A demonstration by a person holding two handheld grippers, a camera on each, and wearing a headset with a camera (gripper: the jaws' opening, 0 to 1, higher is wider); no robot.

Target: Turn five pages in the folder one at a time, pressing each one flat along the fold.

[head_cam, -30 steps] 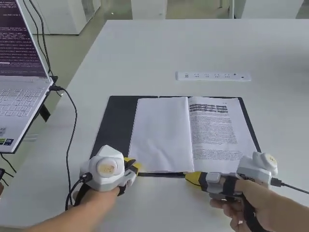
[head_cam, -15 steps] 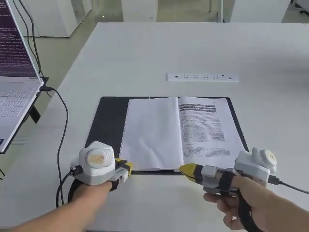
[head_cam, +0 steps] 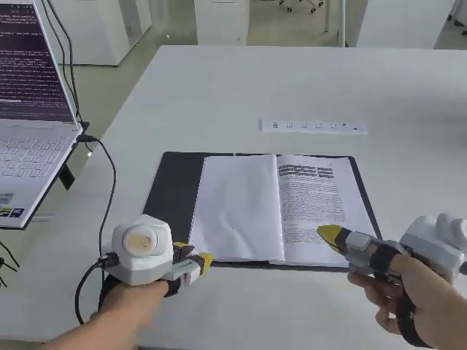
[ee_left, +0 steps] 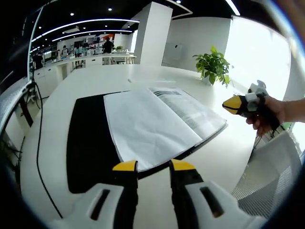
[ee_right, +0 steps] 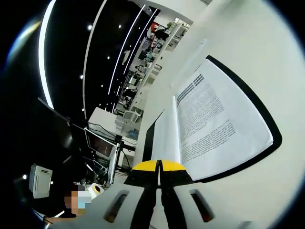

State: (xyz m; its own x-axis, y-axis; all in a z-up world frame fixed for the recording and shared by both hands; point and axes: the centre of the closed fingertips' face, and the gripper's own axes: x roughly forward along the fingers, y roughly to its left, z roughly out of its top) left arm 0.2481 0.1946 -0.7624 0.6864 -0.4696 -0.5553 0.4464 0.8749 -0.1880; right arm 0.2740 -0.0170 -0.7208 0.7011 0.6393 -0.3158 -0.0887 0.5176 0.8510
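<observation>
"The right gripper (head_cam: 330, 234) is no longer sitting at the near edge of the folder (head_cam: 175, 193) by the fold (head_cam: 279, 208). It is now hanging out to the right, over the lower corner of the printed page (head_cam: 314, 200)."

"Is it touching the paper?"

"No. In the left gripper view it is floating in the air, clear of the folder. Its fingers (ee_right: 169, 168) are pressing together, yellow tips meeting, and they are gripping nothing."

"And the other one?"

"The left gripper (ee_left: 153, 166) is waiting just at the near edge of the blank page (head_cam: 237, 204). Its fingers (ee_left: 125, 166) are standing apart with a clear gap, and they are holding nothing either."

"How is the folder lying?"

"It is lying open and flat on the counter (head_cam: 255, 80), stretching wider side to side than front to back. The fold is running straight away from the person, the blank page is lying on the left and the printed one on the right, its heading pointing toward the power strip (head_cam: 314, 127)."
</observation>
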